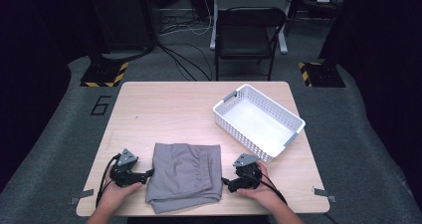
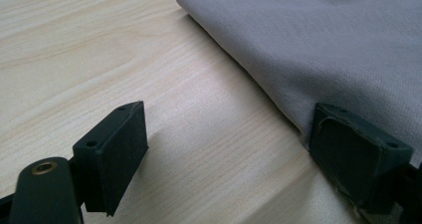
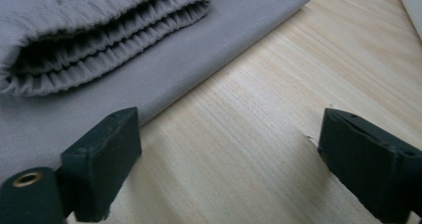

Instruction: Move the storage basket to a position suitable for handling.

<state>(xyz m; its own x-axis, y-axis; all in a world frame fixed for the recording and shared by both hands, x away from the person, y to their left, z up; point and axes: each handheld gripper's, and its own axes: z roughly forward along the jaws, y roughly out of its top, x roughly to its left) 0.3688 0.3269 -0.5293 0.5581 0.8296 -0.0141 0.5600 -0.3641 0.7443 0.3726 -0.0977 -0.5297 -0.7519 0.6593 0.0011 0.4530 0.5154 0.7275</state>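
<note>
A folded grey garment (image 1: 184,176) with an elastic waistband lies near the table's front edge. My left gripper (image 1: 148,174) rests on the table at the garment's left edge, open. In the left gripper view the grey garment (image 2: 318,40) fills the upper right, and the left gripper (image 2: 229,149) has one jaw at the cloth's edge and the other over bare wood. My right gripper (image 1: 225,182) sits at the garment's right edge, open. In the right gripper view the right gripper (image 3: 224,159) stands over wood, with the gathered waistband (image 3: 99,40) ahead.
A white slotted plastic basket (image 1: 226,119) stands empty at the table's back right. The wooden table (image 1: 159,109) is bare behind the garment. A black folding chair (image 1: 249,35) stands beyond the far edge, with cables on the floor.
</note>
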